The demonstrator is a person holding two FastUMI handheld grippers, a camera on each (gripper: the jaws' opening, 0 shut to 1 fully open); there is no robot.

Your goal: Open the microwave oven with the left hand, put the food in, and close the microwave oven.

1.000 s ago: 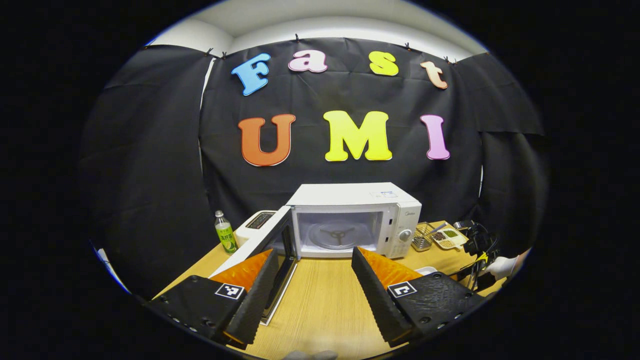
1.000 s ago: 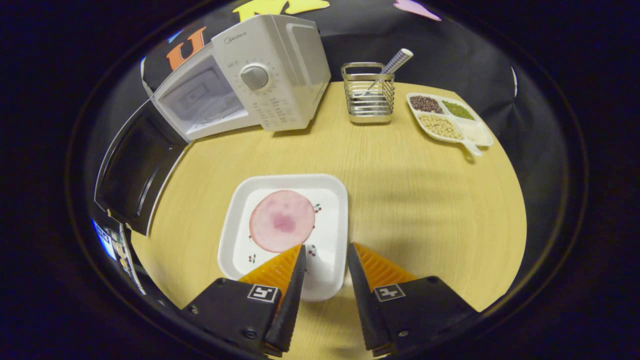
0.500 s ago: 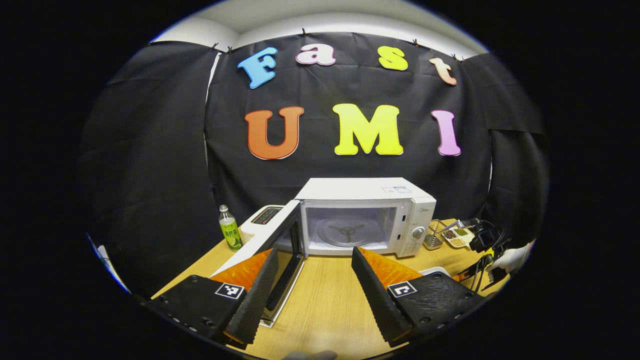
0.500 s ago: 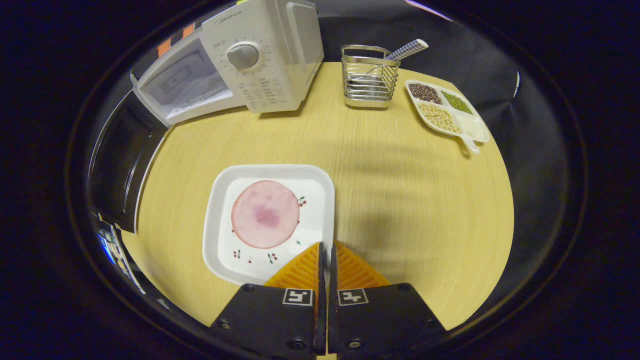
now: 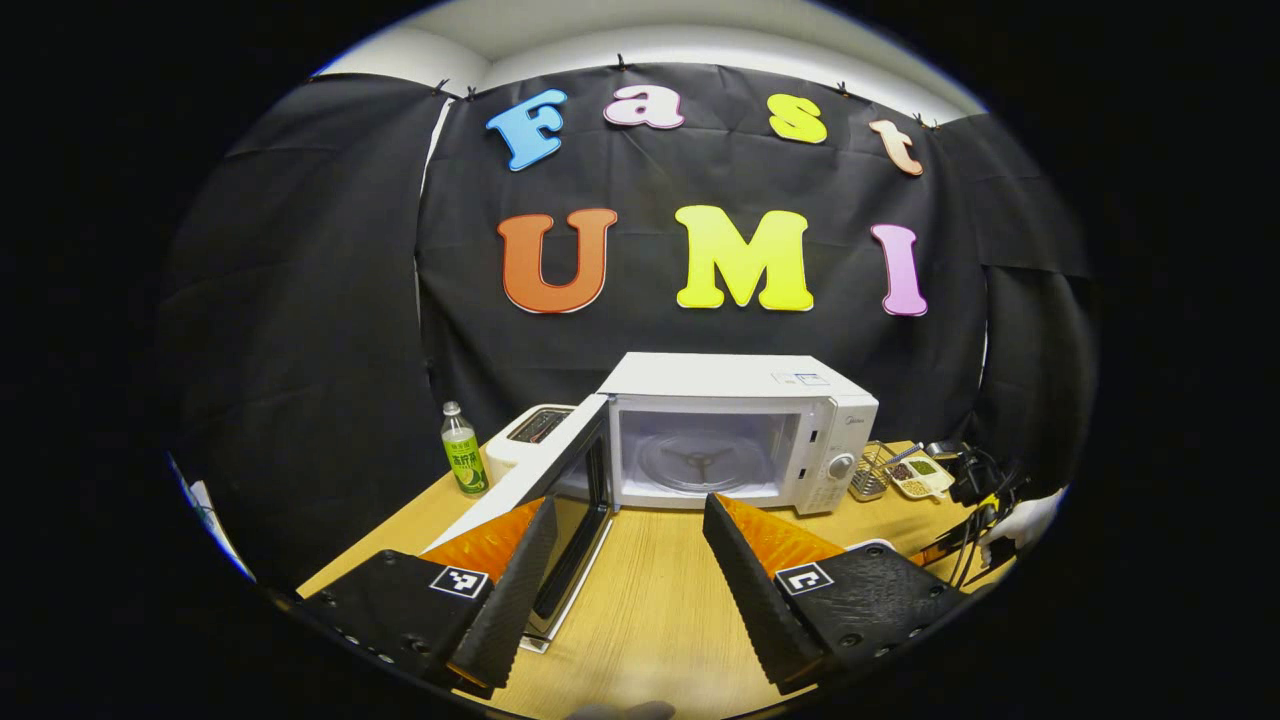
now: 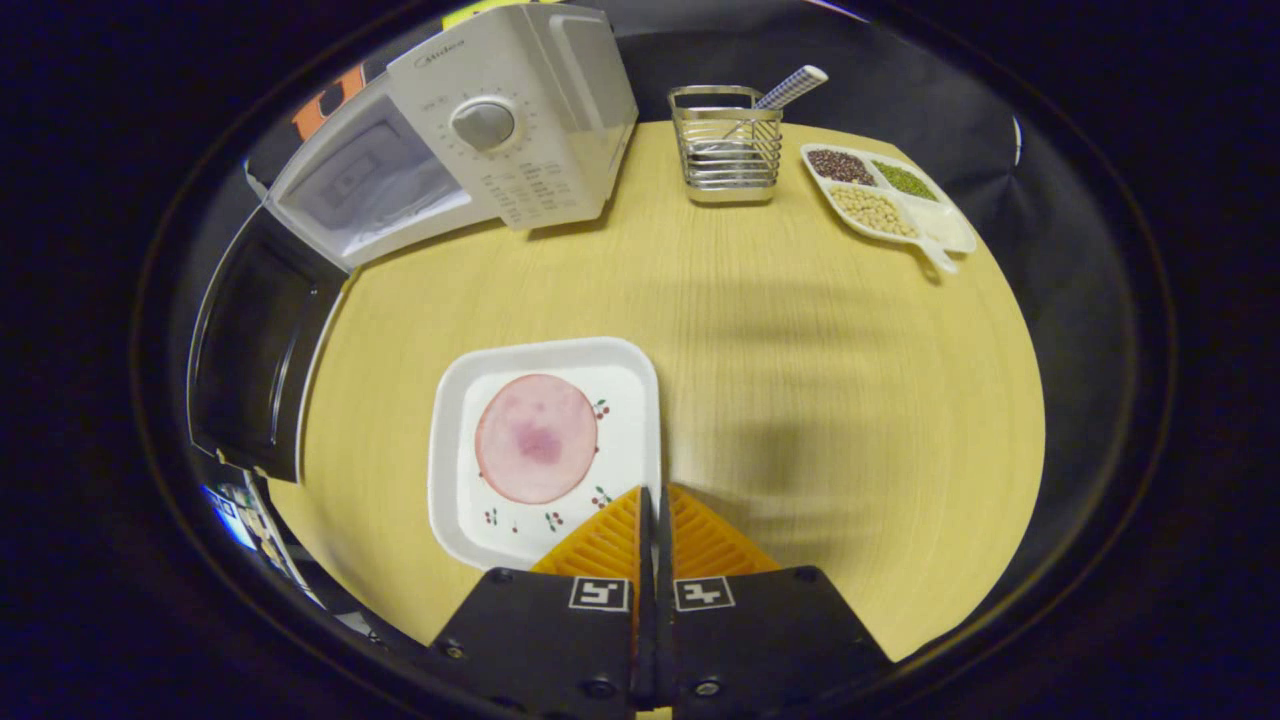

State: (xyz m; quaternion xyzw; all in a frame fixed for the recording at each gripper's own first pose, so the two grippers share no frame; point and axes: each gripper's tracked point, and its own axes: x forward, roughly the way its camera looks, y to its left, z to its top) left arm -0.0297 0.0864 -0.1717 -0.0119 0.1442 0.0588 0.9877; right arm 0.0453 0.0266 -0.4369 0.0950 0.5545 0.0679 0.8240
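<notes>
A white microwave stands at the back of the table with its door swung wide to the left, baring the glass turntable. My left gripper hangs open in front of it, with nothing between its fingers. In the right gripper view the food is a round pink slice on a square white plate, in front of the microwave and its open door. My right gripper is shut on the plate's right rim near the close corner.
A green-labelled bottle and a white appliance stand left of the microwave. To its right are a wire basket with a utensil and a divided tray of beans. A gloved hand shows at the right.
The right gripper, open over the plate's near edge a second ago, has shut on its right rim. The left gripper stayed open and drifted a little, so the microwave sits further right.
</notes>
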